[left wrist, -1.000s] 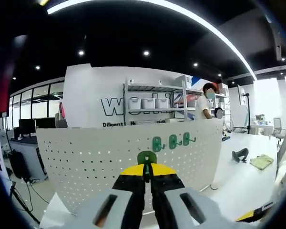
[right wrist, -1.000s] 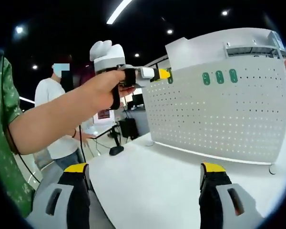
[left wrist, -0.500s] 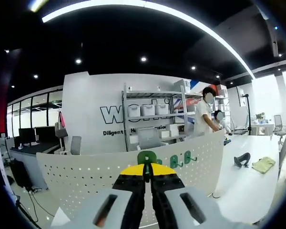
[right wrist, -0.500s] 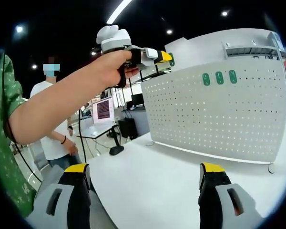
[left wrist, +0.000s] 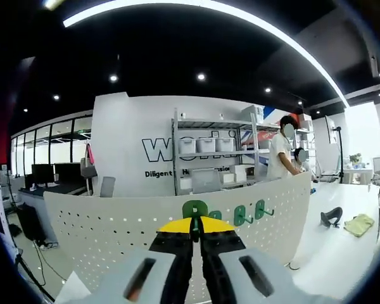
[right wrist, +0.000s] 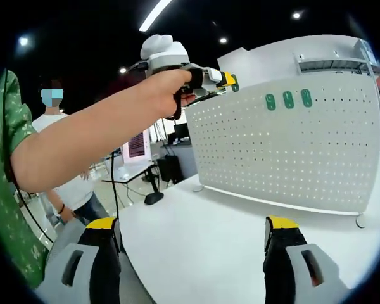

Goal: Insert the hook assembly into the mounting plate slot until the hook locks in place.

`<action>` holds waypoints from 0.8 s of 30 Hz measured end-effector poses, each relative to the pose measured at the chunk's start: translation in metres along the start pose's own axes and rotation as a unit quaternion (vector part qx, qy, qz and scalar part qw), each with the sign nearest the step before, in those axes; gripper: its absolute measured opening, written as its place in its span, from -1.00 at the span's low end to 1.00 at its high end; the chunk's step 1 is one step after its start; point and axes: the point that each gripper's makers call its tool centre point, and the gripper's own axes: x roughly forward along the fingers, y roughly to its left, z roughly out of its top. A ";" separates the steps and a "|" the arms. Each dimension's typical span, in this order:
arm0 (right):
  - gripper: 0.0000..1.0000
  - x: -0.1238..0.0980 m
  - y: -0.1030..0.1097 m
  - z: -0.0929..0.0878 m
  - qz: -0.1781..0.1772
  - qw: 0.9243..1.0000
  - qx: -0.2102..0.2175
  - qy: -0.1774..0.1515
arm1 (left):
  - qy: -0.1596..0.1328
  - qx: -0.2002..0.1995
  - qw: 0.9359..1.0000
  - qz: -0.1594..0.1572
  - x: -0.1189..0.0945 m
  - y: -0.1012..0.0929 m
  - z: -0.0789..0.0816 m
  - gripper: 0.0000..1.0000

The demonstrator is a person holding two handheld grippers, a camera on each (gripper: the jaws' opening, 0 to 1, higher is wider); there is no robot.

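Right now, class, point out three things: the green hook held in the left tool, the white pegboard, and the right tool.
green hook (left wrist: pixel 194 209), left gripper view, its rounded top above the jaws.
white pegboard (right wrist: pixel 291 158), right gripper view, middle of its perforated face.
right tool (right wrist: pixel 193 237), right gripper view, midway between its yellow tips.

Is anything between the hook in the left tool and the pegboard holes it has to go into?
Nothing visible blocks it. The left tool holds the green hook near the top edge of the white pegboard, left of three hooks already mounted. The right tool hangs open over the table, well clear.
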 end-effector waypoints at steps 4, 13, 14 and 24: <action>0.94 -0.003 -0.003 0.000 0.000 1.000 0.001 0.001 | -0.002 -0.003 1.000 0.008 0.008 -0.002 -0.002 -0.95; 0.94 -0.016 -0.016 0.003 -0.004 1.000 -0.001 -0.002 | 0.002 -0.012 0.999 0.032 0.026 -0.001 -0.014 -0.95; 0.94 -0.018 -0.017 0.004 -0.003 1.000 -0.002 -0.004 | 0.003 -0.012 0.999 0.037 0.028 0.000 -0.015 -0.94; 0.94 -0.026 -0.020 0.019 0.002 0.997 -0.064 -0.045 | 0.012 -0.005 0.998 0.061 0.042 0.007 -0.024 -0.94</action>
